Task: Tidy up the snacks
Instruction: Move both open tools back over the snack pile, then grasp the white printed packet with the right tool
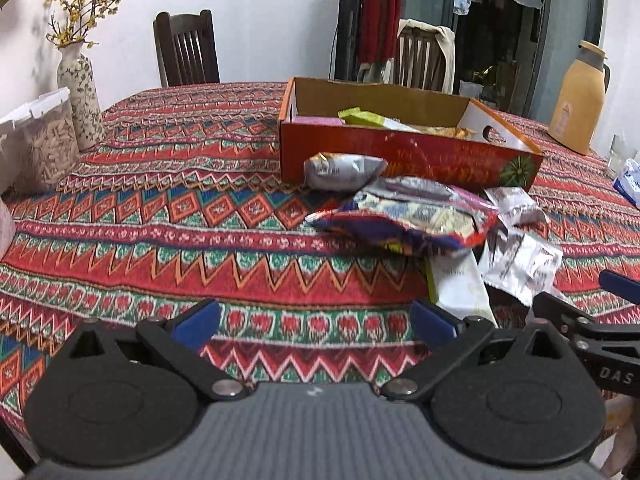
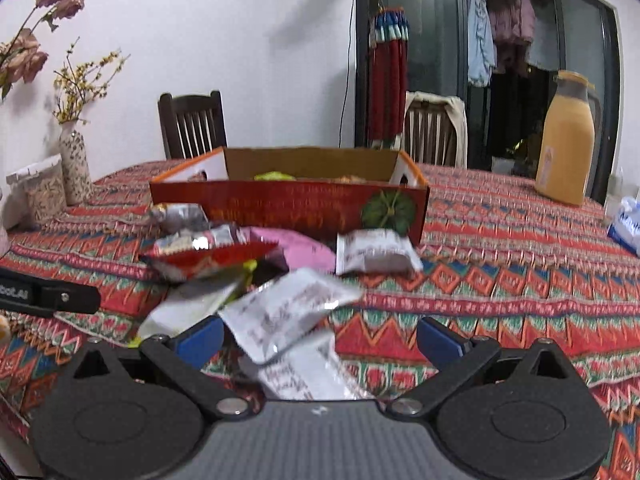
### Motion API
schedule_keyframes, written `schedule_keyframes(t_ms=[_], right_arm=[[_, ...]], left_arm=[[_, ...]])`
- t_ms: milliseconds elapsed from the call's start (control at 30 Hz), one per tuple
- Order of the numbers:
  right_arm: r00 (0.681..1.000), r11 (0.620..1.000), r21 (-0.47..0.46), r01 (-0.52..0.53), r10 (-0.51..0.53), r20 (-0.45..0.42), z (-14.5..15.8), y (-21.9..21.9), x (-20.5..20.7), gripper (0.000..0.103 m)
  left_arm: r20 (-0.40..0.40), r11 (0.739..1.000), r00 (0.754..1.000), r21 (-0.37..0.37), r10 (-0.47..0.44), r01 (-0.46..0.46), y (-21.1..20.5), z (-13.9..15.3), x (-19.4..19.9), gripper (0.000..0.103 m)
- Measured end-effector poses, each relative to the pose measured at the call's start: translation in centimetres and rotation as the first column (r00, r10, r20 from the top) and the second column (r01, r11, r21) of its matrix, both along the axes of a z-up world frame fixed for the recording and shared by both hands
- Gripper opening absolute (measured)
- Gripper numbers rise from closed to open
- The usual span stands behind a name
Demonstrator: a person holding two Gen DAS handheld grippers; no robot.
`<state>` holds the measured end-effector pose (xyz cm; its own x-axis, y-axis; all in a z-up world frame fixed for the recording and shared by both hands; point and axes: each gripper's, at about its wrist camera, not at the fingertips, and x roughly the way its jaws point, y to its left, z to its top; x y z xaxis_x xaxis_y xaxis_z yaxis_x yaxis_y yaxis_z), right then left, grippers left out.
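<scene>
Left wrist view
Left gripper (image 1: 316, 320): released, its blue pads spread wide with only patterned cloth between them; it grasps nothing and hangs low over the worktop (image 1: 168, 208), short of the snacks, so I judge it is lining up a pick.
Box (image 1: 400, 160): open cardboard tray on the far half of the worktop, already holding a pink packet, a green-yellow bar and something orange; it looks like the place the snacks are meant to go.
Loose snacks: heaped just in front of the box, on this gripper's right; a silver pouch (image 1: 344, 170) touches the box wall, and a large multicoloured bag (image 1: 404, 220) lies over a white carton (image 1: 460, 288) and beside crumpled silver wrappers (image 1: 520, 268).
Right gripper (image 1: 608, 312): only its black frame and one blue tip enter at the right edge, close to the wrappers.
Only here: the box contents, seen from a higher angle.

Right wrist view
Right gripper (image 2: 320, 340): also released and wide, and a white printed wrapper (image 2: 288, 312) lies between its pads, not visibly pinched; this is probably the next item to be taken.
Snack pile: a red bag (image 2: 208, 258), a pink packet (image 2: 308, 250) and a white pouch (image 2: 376, 256) sit between the gripper and the box front (image 2: 288, 208).
Only here: the wrapper inside the pads, the pink packet outside the box, and a second wrapper (image 2: 304, 376) under the gripper; the box interior is mostly hidden by its front wall.
Surroundings: vase (image 2: 74, 172), grain jar (image 2: 44, 196) and tan jug (image 2: 566, 148) stand well apart from the pile.
</scene>
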<state>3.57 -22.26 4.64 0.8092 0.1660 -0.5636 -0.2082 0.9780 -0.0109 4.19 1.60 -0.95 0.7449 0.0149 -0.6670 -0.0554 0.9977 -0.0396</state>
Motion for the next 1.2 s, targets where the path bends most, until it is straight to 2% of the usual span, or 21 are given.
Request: schedule_keyframes(t_ms=[300, 733, 833, 867, 900, 1200], right_arm=[[0.996, 1.000, -0.020, 0.017, -0.019, -0.083, -2.0, 0.3, 0.7, 0.103], [0.994, 1.000, -0.018, 0.025, -0.027, -0.102, -2.0, 0.2, 1.0, 0.102], [0.997, 1.000, -0.009, 0.003, -0.004, -0.081, -1.8, 0.4, 0.5, 0.078], [0.997, 1.000, -0.008, -0.009, 0.008, -0.076, -1.6, 0.5, 0.4, 0.063], [0.997, 1.000, -0.007, -0.020, 0.020, -0.072, -1.5, 0.5, 0.3, 0.056], [0.998, 0.999, 0.008, -0.039, 0.039, -0.051, -1.3, -0.1, -0.6, 0.053]], left_arm=[[-0.022, 1.000, 1.000, 0.003, -0.009, 0.009, -0.2, -0.4, -0.8, 0.103], [-0.036, 0.999, 0.998, 0.002, -0.045, 0.045, -1.5, -0.6, -0.8, 0.103], [-0.037, 0.999, 0.998, 0.001, -0.054, 0.054, -2.0, -0.7, -0.7, 0.103], [-0.037, 0.998, 0.998, 0.000, -0.059, 0.059, -2.2, -0.7, -0.6, 0.103], [-0.037, 0.998, 0.997, 0.000, -0.064, 0.064, -2.4, -0.7, -0.6, 0.103], [-0.039, 0.996, 0.995, 0.013, -0.089, 0.090, -3.8, -0.8, -0.4, 0.103]])
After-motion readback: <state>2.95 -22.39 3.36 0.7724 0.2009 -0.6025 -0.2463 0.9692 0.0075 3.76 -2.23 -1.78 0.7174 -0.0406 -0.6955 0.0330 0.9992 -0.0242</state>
